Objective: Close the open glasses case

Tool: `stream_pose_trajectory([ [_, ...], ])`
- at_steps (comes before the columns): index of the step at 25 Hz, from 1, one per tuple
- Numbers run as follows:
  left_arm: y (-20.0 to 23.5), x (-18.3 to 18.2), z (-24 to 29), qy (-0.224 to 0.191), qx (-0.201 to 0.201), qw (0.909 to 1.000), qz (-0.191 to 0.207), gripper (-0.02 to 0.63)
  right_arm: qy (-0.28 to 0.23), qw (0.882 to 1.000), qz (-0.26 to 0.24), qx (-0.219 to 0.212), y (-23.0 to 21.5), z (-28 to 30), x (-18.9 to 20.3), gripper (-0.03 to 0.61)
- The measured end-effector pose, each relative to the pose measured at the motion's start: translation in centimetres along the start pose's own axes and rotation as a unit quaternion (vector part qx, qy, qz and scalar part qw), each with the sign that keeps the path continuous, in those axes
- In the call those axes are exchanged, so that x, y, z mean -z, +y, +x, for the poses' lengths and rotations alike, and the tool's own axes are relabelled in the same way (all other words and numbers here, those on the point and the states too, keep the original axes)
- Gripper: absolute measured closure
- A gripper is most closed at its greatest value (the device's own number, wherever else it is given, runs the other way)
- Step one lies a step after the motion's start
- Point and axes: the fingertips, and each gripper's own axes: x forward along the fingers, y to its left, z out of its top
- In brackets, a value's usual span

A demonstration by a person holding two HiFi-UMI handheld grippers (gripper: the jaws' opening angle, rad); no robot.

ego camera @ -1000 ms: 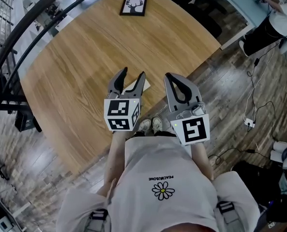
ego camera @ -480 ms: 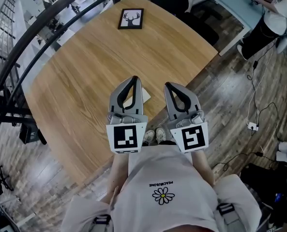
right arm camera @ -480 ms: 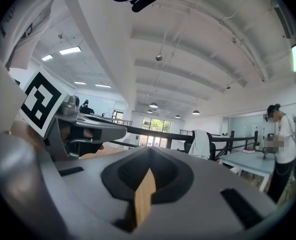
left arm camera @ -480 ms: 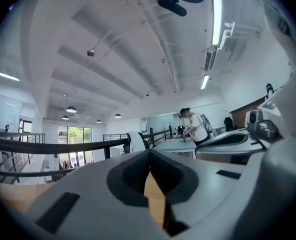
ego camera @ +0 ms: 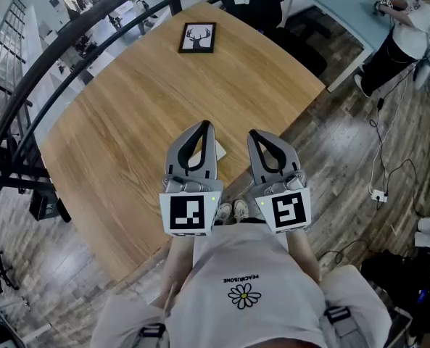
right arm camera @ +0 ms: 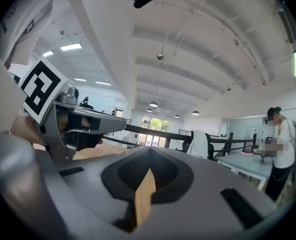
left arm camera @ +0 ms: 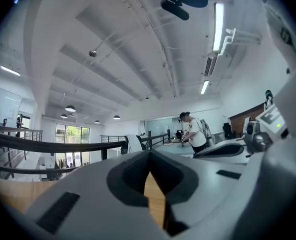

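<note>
Both tongs were pressed together with nothing between them. The left gripper (ego camera: 204, 125) had its jaw tips meeting, and in its own view only a sliver of wood grain showed through the hollow behind the tips. The right gripper (ego camera: 252, 133) stood the same way, tips touching and empty. They were held level, side by side and a little apart, over the near edge of the wooden table (ego camera: 120, 114), with their marker cubes toward the person's white shirt (ego camera: 244, 267).

What appeared to be the glasses case (ego camera: 218, 151) lay on the table close to that near edge. In the head view it sat beneath the left gripper, showing in the gap between the two grippers. Only a pale corner of it stuck out past the grey jaw (too little to tell whether its lid stood open or shut, or whether anything lay inside). Neither gripper held it.

A black-framed deer picture (ego camera: 199, 38) lay flat near the far edge of the table, well apart from the case.
</note>
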Motion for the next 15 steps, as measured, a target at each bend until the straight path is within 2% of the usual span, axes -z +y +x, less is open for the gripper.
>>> stream_pose_trajectory([
  [3,0.2,-0.4,-0.1,-0.007,-0.002,1.0,-0.006,0.597,-0.001,1.0,-0.001,-0.002,0.1,0.0,0.1,0.572],
  [6,0.0,-1.1,-0.3,-0.027,0.0,0.9996,0.011,0.596,-0.006,1.0,-0.004,-0.004,0.2,0.0,-0.1,0.572],
  [15,0.7,-0.4,-0.8,-0.011,-0.001,0.9999,-0.007,0.596,-0.009,1.0,-0.01,-0.009,0.4,-0.1,-0.4,0.572],
])
